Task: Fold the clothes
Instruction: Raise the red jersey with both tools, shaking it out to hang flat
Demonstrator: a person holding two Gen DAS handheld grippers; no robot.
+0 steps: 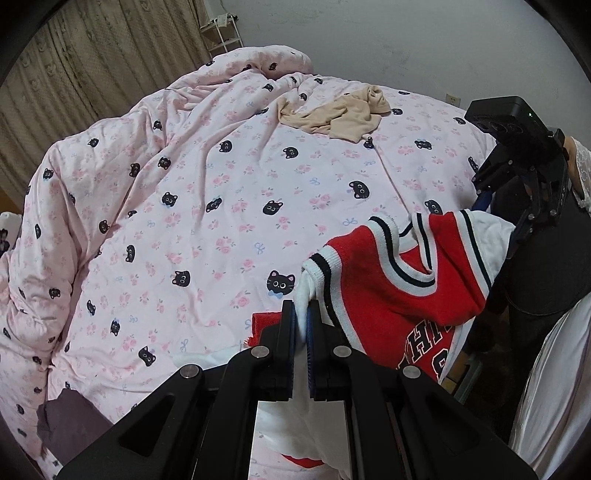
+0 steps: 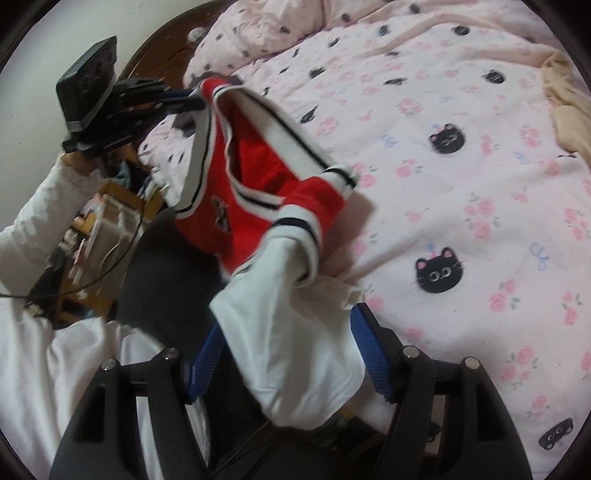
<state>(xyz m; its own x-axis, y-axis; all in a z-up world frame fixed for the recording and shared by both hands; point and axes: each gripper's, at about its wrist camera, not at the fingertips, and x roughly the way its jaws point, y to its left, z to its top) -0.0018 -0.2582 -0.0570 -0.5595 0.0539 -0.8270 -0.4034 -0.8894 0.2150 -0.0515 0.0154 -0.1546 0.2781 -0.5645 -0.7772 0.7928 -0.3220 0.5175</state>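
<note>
A red knit sweater (image 1: 384,280) with white and black striped trim and white sleeves hangs in the air between my two grippers, above the near edge of the bed. My left gripper (image 1: 301,314) is shut on its white sleeve cloth at one shoulder. It also shows in the right wrist view (image 2: 192,99), holding the sweater's (image 2: 258,173) far shoulder. My right gripper (image 2: 288,339) has its blue pads (image 2: 207,354) wide apart, with the white sleeve (image 2: 291,354) bunched between them. The right gripper also shows in the left wrist view (image 1: 487,203) at the other shoulder.
The bed is covered by a pink quilt (image 1: 207,192) with black cat faces and roses. A beige garment (image 1: 332,114) lies crumpled at the far side. A curtain (image 1: 92,74) and white rack (image 1: 221,33) stand behind. A dark headboard (image 2: 155,55) and cluttered floor (image 2: 99,221) are beside it.
</note>
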